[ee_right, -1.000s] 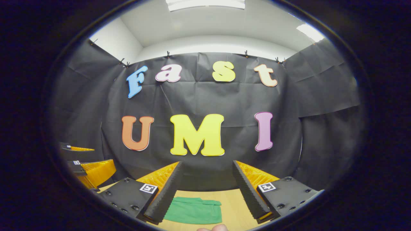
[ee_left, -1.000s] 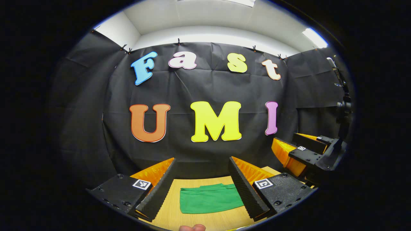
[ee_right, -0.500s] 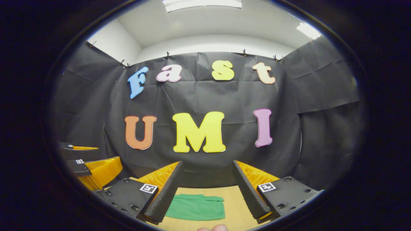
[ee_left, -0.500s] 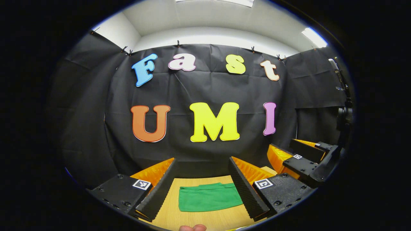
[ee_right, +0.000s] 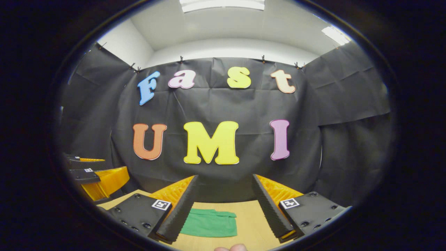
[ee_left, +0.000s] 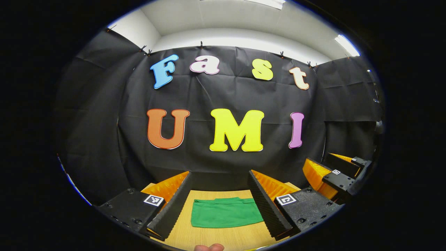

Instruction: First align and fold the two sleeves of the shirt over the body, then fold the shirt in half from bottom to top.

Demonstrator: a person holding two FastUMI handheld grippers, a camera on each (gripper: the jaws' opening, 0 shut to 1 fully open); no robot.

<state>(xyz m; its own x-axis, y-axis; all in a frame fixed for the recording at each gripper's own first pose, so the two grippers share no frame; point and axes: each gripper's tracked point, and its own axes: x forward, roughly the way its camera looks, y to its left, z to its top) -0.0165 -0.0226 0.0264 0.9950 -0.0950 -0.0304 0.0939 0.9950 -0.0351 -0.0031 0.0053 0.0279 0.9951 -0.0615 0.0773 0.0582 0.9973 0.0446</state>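
A green shirt (ee_left: 225, 212) lies folded into a small flat rectangle on the wooden table (ee_left: 223, 238). In the left gripper view my left gripper (ee_left: 219, 204) hangs open above the table, and the shirt shows between its fingers. The right gripper (ee_left: 336, 172) stands off to the right there, open. In the right gripper view my right gripper (ee_right: 224, 205) is open too, held above the table, with the shirt (ee_right: 209, 223) low between its fingers, closer to the left one. The left gripper (ee_right: 94, 174) sits at the left edge of that view.
The black cloth wall stands close behind the table's far edge (ee_left: 219, 190). A fingertip (ee_left: 208, 247) pokes in at the bottom of the left gripper view, and another fingertip (ee_right: 230, 248) at the bottom of the right gripper view.
Both grippers have shifted slightly while staying open and raised. In the left gripper view the right gripper slid lower and farther right. The shirt has not moved.
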